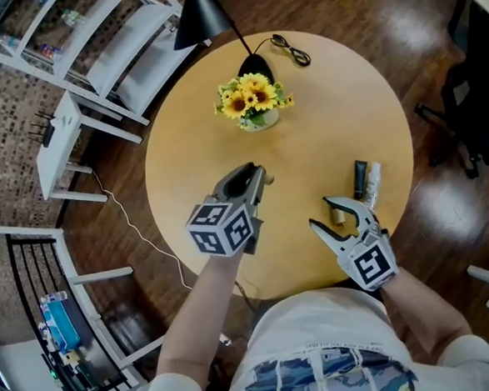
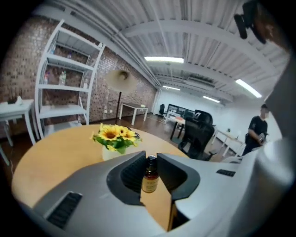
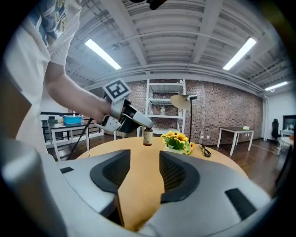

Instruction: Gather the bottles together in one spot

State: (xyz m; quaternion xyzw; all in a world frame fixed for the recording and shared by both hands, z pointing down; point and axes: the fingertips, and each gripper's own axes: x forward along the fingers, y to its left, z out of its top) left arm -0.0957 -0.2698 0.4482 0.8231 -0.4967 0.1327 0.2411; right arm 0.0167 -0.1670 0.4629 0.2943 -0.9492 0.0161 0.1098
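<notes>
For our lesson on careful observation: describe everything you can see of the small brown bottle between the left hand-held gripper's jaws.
The small brown bottle looks like amber glass, with a black cap and a pale tan label whose print is too small to read. It is upright, clamped at the tip of the left hand-held gripper, whose jaws press on its upper part from both sides. It is over the round wooden table; whether its base rests on the table cannot be told.

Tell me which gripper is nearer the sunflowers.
Left. The left gripper, holding an amber bottle, is in front of the sunflowers; the right gripper, open, is farther back, off to the right.
</notes>
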